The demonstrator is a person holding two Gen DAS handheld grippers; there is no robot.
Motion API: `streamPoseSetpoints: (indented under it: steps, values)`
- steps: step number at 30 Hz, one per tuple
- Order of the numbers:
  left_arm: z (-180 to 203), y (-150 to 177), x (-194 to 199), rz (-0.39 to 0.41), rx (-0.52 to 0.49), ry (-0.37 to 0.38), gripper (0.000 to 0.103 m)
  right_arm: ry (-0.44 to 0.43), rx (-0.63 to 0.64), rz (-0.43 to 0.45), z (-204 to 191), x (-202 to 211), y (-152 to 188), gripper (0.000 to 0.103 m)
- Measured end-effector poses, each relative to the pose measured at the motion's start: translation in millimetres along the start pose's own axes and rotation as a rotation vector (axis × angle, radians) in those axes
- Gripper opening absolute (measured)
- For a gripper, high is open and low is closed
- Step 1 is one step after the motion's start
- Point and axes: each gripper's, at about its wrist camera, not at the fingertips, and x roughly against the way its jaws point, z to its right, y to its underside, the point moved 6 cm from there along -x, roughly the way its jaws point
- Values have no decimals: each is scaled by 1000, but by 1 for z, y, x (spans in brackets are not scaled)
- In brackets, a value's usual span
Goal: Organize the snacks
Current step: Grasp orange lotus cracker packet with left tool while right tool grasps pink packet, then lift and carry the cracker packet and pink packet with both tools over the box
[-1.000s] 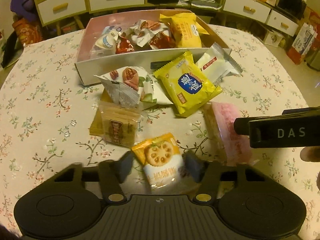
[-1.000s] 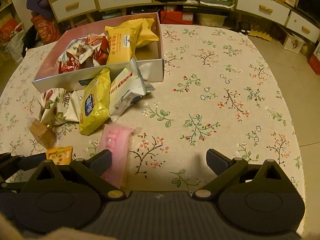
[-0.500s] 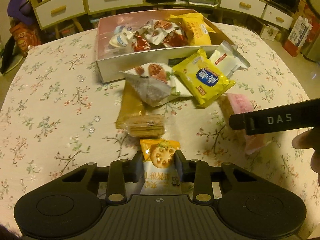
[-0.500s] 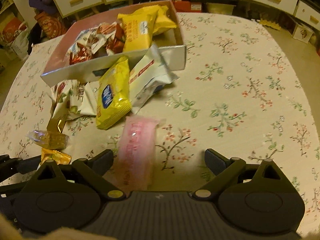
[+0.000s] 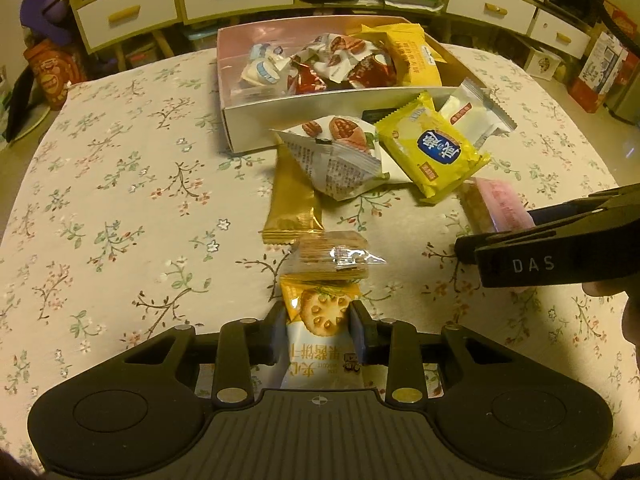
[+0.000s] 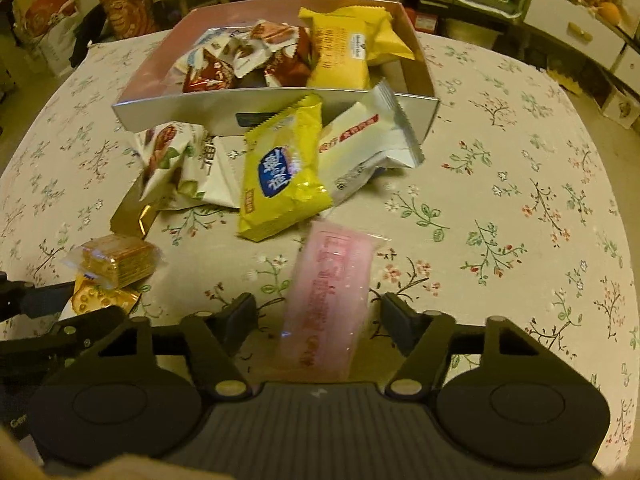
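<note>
Silver box (image 6: 276,108) holds red, white, yellow snack packets (image 6: 280,56).

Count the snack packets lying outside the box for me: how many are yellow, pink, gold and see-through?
Yellow packet: 1
Pink packet: 1
Gold packet: 1
See-through cracker packet: 1
Total: 4

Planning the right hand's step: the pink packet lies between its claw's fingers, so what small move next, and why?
Probably finish closing the right claw on the pink packet. Its jaws have just been closing, yet gaps still show on both sides of the packet, which lies flat on the tablecloth.
</note>
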Motion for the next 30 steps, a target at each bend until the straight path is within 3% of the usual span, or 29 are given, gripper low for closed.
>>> streamPoseSetpoints:
  steps: [4,10,25,29,30]
  values:
    - [-3,-1,1,1,8,4,29,-6,24,2,-4,3,0,44]
    - [-5,-2,4,7,16,9,26,-1,43,10,-8,7,3,30]
    - [-14,-8,9,14,51,30,18,-49,37,37,-3,25,1,29]
    - [-10,-5,7,-3,20,82,18,-54,33,41,-3,27,1,29]
    - [-7,-3,5,-15,4,103,22,-56,29,40,-3,26,1,29]
